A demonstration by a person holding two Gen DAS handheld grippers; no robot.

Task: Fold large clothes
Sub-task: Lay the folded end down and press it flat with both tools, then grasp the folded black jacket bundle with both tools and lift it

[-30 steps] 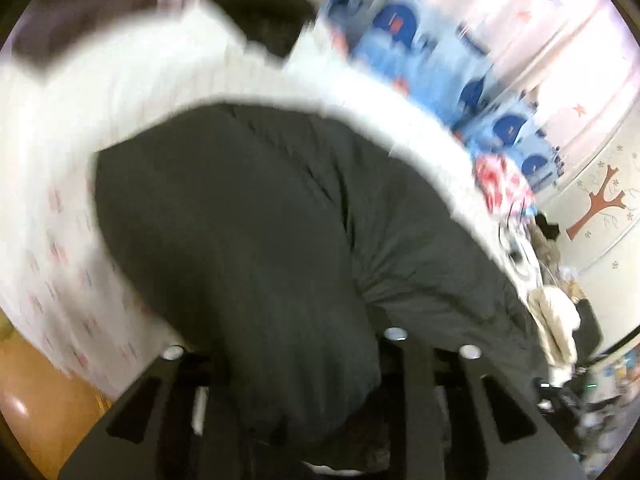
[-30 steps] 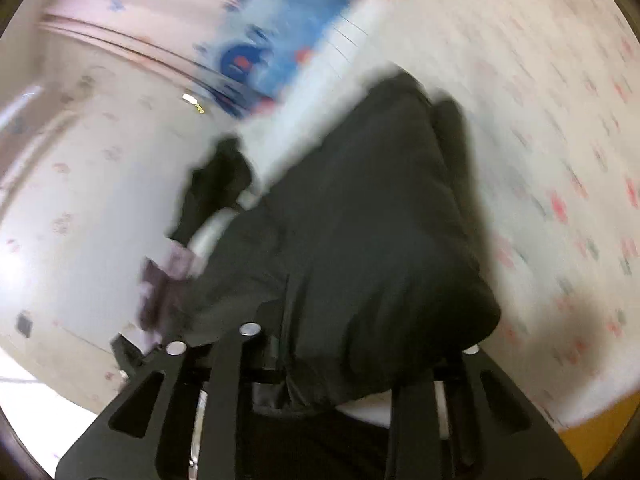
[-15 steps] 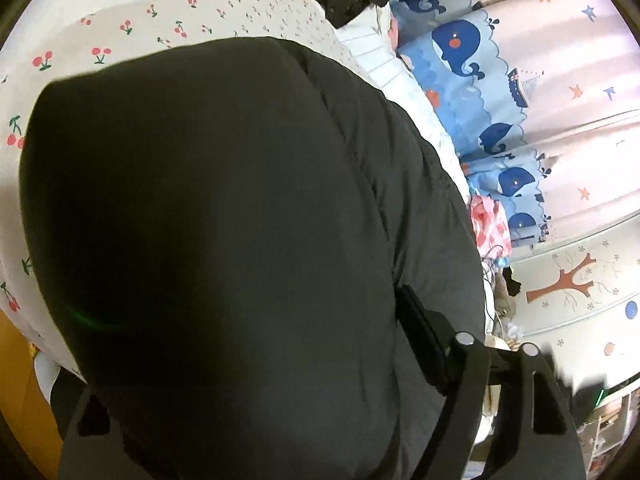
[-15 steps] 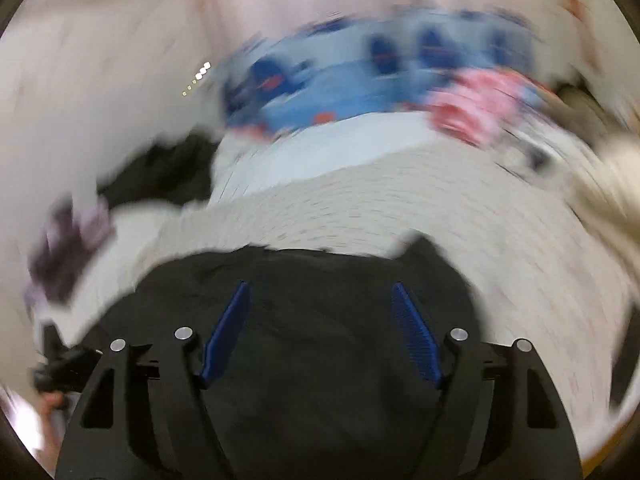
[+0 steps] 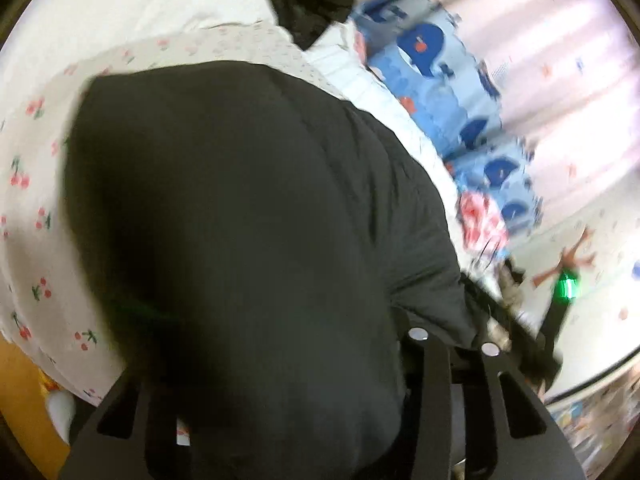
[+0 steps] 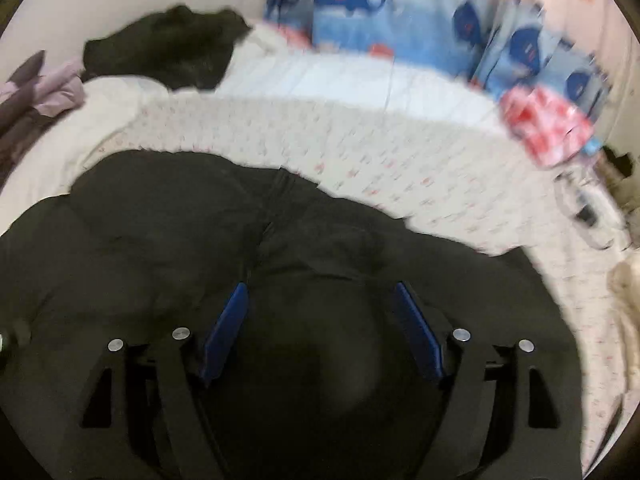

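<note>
The bed (image 6: 400,152) carries the black padded garment (image 6: 160,240), spread from six to nine o'clock; it looks bulky, soft and light, best taken at a hem edge. The right gripper (image 6: 320,332) has just been opening, its fingers (image 6: 226,332) wide above the cloth and clamping nothing. The left gripper (image 5: 304,420) has just been closing with fabric draped over it, its hold not discernible.

**Soft cloth, hard plastic**

The jacket (image 6: 160,240) is looking like matt black padded cloth, puffy and quilted. The sheet (image 6: 400,160) under it is showing soft printed cotton. The pads (image 6: 226,332) are showing ribbed blue, on matt black plastic fingers.
</note>
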